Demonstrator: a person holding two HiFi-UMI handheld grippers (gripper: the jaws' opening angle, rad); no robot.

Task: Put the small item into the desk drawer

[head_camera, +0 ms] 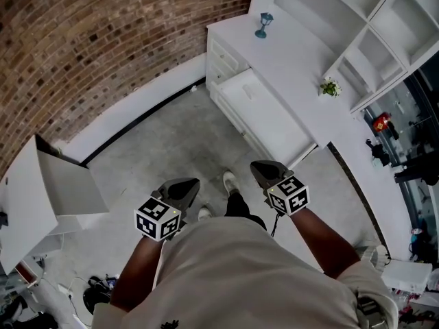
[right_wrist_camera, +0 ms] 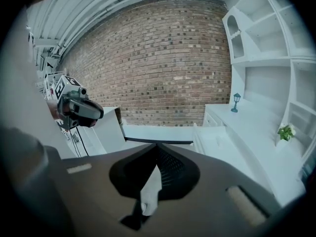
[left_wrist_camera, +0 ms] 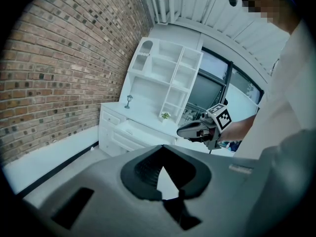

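Currently the left gripper (head_camera: 191, 183) and right gripper (head_camera: 255, 164) sit side by side at lower centre of the head view, over the floor (head_camera: 171, 142) and well apart from the white desk (head_camera: 295, 53). Both sets of fingers are closed tip to tip with nothing between them. The drawer (head_camera: 274, 122) stands pulled out at upper centre, a lamp figurine (head_camera: 264, 25) and small plant (head_camera: 330, 86) stand on the desk top, and the small item cannot be made out in any view.

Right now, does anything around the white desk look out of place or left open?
Only the wide drawer stands out: it is pulled out of the desk. The little lamp and the plant stand upright on top, and nothing looks spilled or broken.
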